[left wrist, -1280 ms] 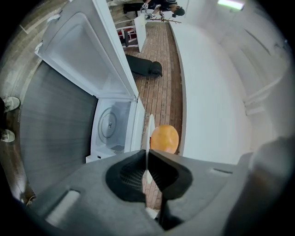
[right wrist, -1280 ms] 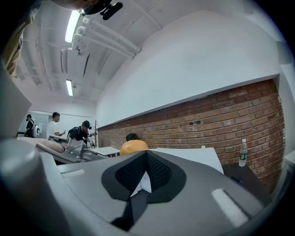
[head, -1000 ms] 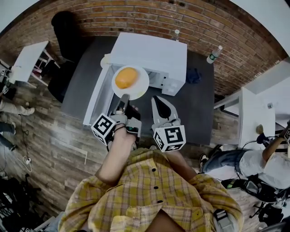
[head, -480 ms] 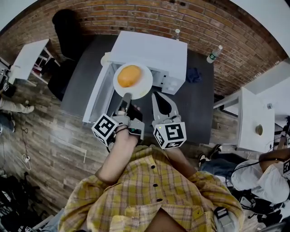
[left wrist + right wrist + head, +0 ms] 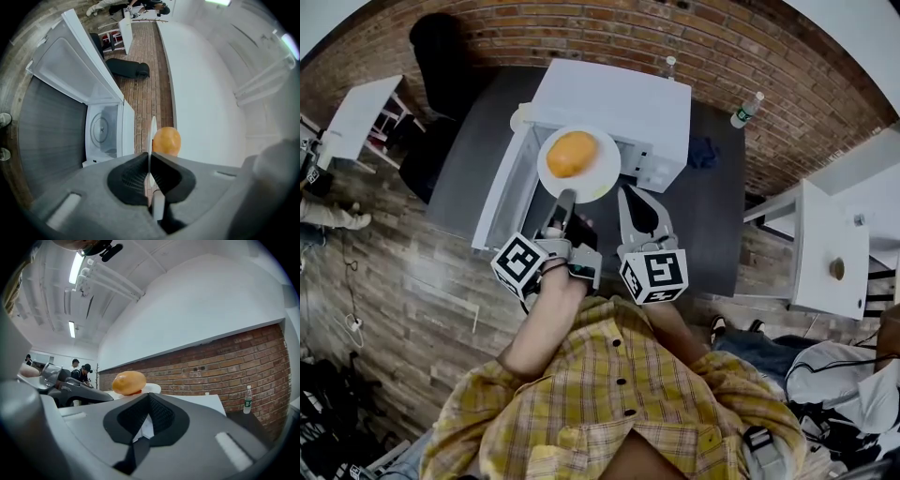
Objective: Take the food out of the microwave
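Head view looks down over yr yellow plaid shirt [image 5: 609, 403]. Yr left gripper [image 5: 562, 199] has its jaws pinched tight on the near rim of a round white plate [image 5: 602, 178]. A rounded orange-brown food item [image 5: 572, 153], shaped like a bread roll, sits on the plate. Plate & food are outside the cavity, held in the air in front of the boxy white microwave [image 5: 614, 103]. Its white door [image 5: 500, 202] hangs open to the left. The microwave sits on a dark grey table [image 5: 712, 216]. Yr right gripper [image 5: 625, 191] is just beside the left one. Its jaw tips are together w/ nothing btwn them, near the microwave's front.
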`<control>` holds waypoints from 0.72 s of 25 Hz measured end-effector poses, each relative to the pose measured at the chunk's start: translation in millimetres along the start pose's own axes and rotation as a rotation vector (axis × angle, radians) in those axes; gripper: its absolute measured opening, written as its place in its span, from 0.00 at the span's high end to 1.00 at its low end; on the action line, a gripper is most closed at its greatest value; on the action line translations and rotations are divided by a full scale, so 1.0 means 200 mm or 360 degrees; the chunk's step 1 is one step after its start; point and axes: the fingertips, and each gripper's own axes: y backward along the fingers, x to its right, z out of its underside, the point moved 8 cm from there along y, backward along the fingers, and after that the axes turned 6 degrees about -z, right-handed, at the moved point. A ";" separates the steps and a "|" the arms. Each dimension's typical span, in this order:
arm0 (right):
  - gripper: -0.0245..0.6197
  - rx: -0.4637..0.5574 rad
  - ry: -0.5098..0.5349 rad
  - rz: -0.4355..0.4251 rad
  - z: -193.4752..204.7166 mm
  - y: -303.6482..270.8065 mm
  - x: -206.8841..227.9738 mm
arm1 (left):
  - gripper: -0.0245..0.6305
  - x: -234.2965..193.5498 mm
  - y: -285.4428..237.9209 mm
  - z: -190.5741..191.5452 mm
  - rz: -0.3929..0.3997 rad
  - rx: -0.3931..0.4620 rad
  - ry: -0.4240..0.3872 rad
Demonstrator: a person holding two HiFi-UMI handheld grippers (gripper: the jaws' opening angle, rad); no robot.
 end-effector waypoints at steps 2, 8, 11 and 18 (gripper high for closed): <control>0.96 -0.0002 -0.0010 0.0008 0.01 0.00 0.01 | 0.95 0.00 0.00 0.00 0.0002 -0.0005 -0.0001; 0.96 -0.0017 -0.0009 -0.0003 0.03 -0.01 0.01 | 0.95 0.00 -0.01 0.01 0.0036 -0.0011 0.0051; 0.96 -0.0019 -0.0008 -0.0007 0.03 -0.02 0.01 | 0.95 -0.03 -0.01 0.00 0.0001 -0.0013 0.0030; 0.96 -0.0014 -0.0008 -0.0030 0.03 -0.04 0.01 | 0.95 -0.04 -0.01 0.00 -0.0002 -0.0007 0.0031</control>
